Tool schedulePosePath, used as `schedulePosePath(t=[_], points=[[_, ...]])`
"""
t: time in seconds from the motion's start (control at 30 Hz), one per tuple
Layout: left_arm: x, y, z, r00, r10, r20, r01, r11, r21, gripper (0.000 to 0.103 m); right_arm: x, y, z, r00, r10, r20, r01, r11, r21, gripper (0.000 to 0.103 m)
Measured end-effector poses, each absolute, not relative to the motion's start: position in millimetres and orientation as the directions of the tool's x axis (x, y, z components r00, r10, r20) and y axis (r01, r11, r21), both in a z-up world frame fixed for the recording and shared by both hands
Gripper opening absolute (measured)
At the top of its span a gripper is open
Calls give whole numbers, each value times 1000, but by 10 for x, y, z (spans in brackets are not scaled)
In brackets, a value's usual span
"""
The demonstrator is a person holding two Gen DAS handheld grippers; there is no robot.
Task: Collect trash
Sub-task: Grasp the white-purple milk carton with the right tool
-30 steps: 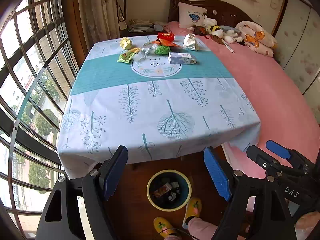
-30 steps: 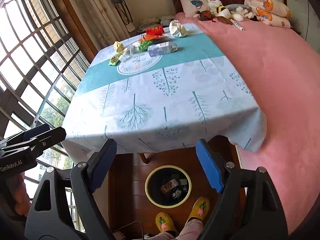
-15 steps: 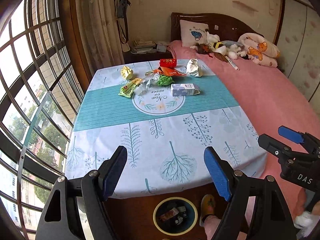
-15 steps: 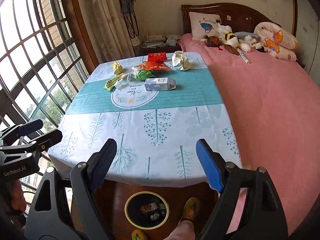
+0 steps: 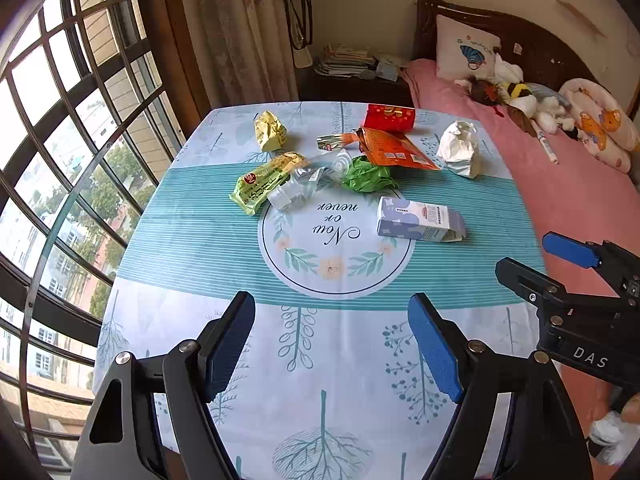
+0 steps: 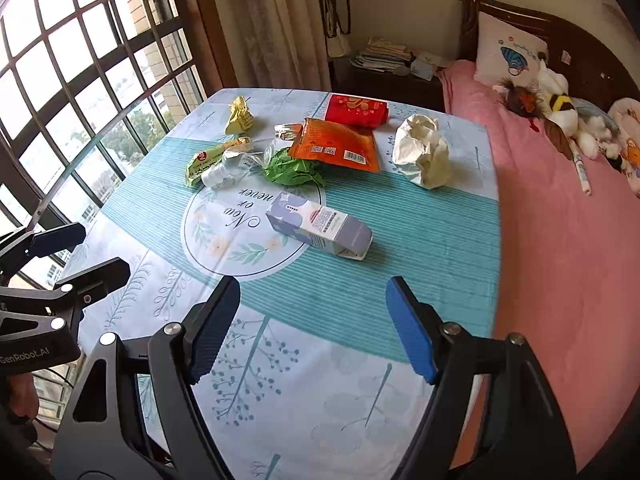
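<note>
Now both cameras have risen from the bin below to the surface (image 5: 400,380): left hand-held gripper (image 5: 332,344) and right hand-held gripper (image 6: 312,320) gape empty, trash near the far edge, milk carton (image 6: 320,226) nearest

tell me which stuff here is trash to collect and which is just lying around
Trash to collect, all on the table:
milk carton, white crumpled paper, green crumpled paper, orange packet, red packet, yellow wrapper, green snack bag, clear plastic bottle.

Just lying about:
stuffed toys and pillow on the bed, papers on the nightstand.
</note>
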State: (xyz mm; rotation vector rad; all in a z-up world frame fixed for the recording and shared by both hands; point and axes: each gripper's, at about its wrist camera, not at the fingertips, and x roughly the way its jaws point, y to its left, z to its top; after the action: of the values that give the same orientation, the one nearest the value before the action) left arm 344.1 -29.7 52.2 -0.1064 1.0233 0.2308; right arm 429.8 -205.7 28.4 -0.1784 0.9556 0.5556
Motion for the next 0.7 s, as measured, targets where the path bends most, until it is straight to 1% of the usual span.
schedulePosePath(t=[0.23,0.37,0.43,0.47,0.5,0.57,0.6,0.7], points=[[3967,-248,202,423,239,-874,-349,933,87,80,5142,-1638,-257,349,403,-846,-652,753,90,71],[4082,-177,66,394,272,-878,-382,917,112,80,5287,-1359,-548,291,410,-865,-722,687,83,70],[4136,-147,16,383,281,-880,-392,912,121,80,5338,-1274,-675,258,413,-873,-750,656,89,66],[4153,-142,-6,379,288,-880,-396,910,127,80,5324,-1232,-716,244,412,-878,-759,644,91,61],[4175,-137,-20,376,294,-879,-397,908,134,80,5314,-1208,-757,225,413,-883,-768,633,100,53],[4223,-146,-44,373,308,-875,-394,907,151,80,5307,-1160,-844,192,407,-893,-780,616,113,42],[4247,-153,-48,371,314,-874,-389,907,160,80,5301,-1148,-874,183,407,-895,-782,612,118,38],[4311,-164,-49,372,324,-870,-373,910,179,80,5301,-1175,-894,158,432,-888,-778,608,158,32]])
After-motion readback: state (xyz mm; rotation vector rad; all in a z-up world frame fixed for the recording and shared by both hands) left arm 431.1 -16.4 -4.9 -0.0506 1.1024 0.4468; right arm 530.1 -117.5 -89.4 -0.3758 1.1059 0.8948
